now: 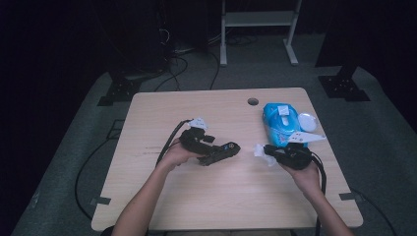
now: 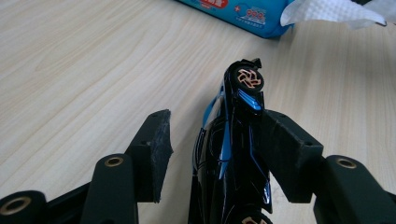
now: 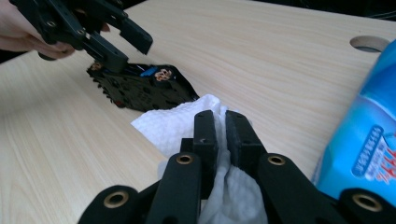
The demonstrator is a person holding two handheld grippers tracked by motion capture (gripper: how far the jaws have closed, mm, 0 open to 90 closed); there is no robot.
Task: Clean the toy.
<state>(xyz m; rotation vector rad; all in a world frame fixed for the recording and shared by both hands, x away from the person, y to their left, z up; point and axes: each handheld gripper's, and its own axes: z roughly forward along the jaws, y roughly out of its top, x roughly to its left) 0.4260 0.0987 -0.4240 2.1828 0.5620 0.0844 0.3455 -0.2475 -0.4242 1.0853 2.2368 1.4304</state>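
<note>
Two grippers on the go here, so two ways this could go sideways. The left gripper (image 1: pixel 223 149), left of centre in the high view, has its jaws apart around a black and blue toy car (image 2: pixel 233 154) that's tipped on its side on the table (image 1: pixel 206 201). One jaw touches the car's flank and the other stands well clear, so I'd say nothing is really pinning it. A push from the wipe could just slide or spin it away.

The right gripper (image 3: pixel 220 140) is clamped together on a white wet wipe (image 3: pixel 173 123), which hangs out past the jaw tips just beside the car. It looks like a thin pinch on a floppy sheet, so my guess is it could drag out of the jaws or bunch up once it meets the car.

The blue wipes pack (image 1: pixel 281 123) sits at the right of the table in the high view, near the right gripper. A careless elbow-swing back could knock it, I reckon.

As for writing: the pack has red and white printed labels, visible at the top of the left gripper view, but it's too small and blurred to read. No brand I can make out on the car either.
</note>
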